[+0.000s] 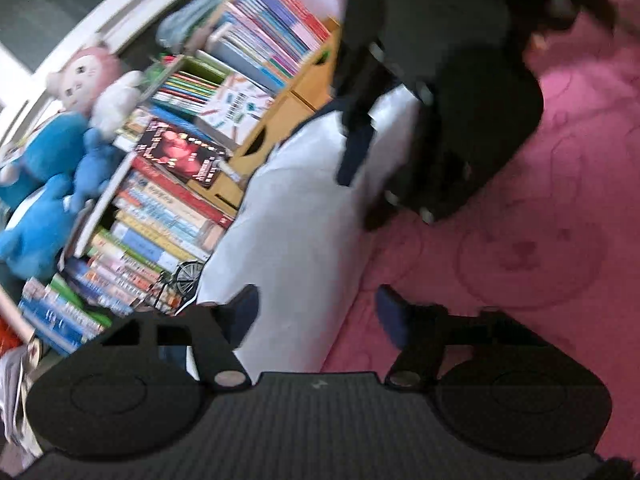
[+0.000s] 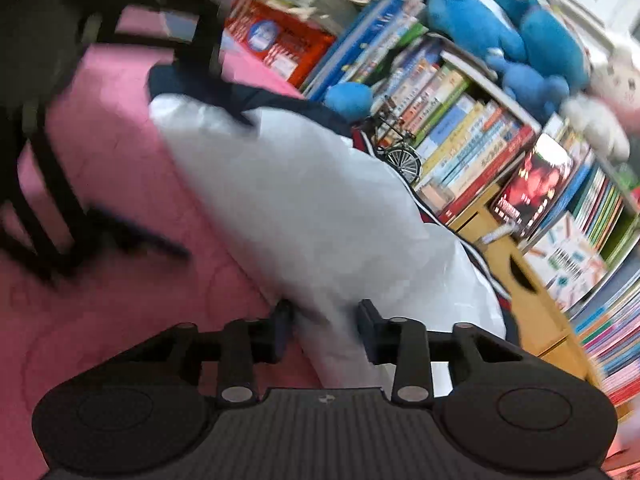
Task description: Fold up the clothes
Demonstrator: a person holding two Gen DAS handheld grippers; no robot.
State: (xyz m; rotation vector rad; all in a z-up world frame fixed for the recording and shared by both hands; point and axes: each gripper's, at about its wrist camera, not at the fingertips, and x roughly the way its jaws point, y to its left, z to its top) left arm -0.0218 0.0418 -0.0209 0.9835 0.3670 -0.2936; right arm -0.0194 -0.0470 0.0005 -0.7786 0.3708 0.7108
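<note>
Right now the left gripper (image 1: 316,312) is holding its jaws fairly wide apart, and the white garment (image 1: 304,208) is lying between and ahead of them, though its fingertips do not seem to be pressing on the cloth. The right gripper (image 2: 324,320) is keeping its jaws narrower, with a fold of the same garment (image 2: 320,208) sitting between them; whether the pads are actually pinching it I cannot tell through the blur.

From the left wrist view, the garment is stretching toward 12 o'clock across the pink blanket (image 1: 540,240), its dark blue trim (image 1: 354,152) showing near the far end. The other gripper, black and blurred, is hanging at 1 o'clock over that far end. Beside the garment, at 9 to 11 o'clock, a bookshelf (image 1: 168,208) is standing crammed with books, with a blue plush toy (image 1: 44,184) perched on it.
</note>
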